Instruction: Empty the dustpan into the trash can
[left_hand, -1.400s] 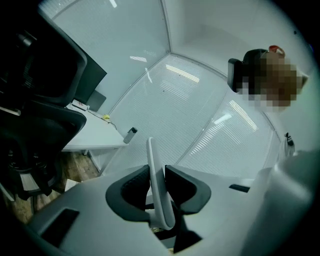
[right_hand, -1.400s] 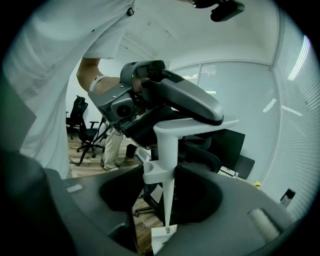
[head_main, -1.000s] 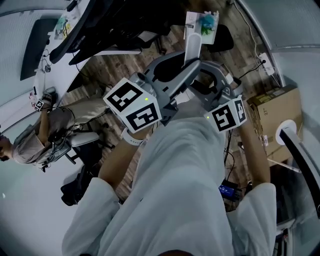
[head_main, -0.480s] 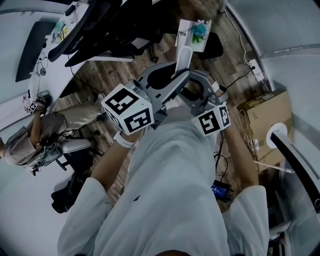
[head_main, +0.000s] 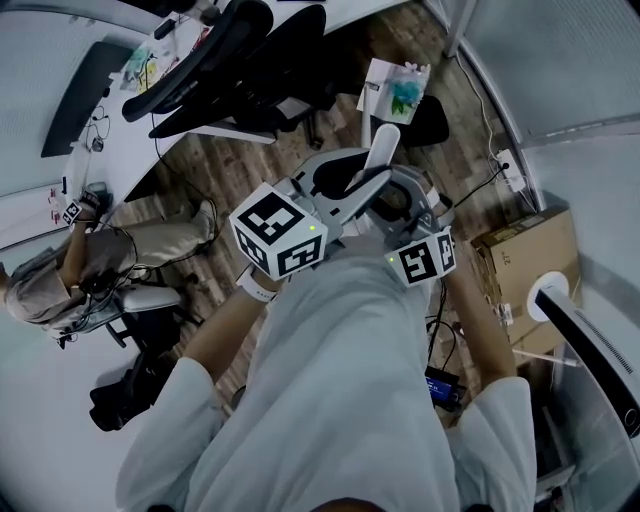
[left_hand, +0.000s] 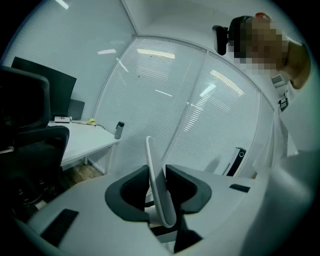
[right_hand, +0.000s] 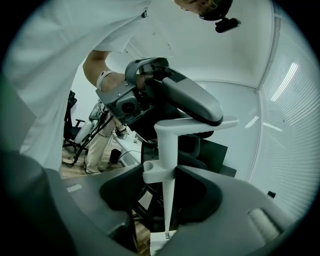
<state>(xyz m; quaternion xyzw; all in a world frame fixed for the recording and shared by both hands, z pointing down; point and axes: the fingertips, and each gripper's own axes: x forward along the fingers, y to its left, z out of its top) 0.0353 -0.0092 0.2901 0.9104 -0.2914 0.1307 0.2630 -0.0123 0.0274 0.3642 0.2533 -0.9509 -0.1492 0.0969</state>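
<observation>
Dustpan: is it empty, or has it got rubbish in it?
Not empty. The head view shows blue-green litter lying in the white dustpan.

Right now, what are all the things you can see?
dustpan: one, white, held between both grippers
litter: some, mostly teal, in the dustpan
office chairs: at least two, black, by the desk
desk: one, white, upper left
cardboard box: one, brown, floor at right
power strip: one, white, floor beyond the box
seated person: one, light clothes, left edge
left gripper: one, grey, jaws shut on the dustpan
right gripper: one, grey, jaws shut on the dustpan
</observation>
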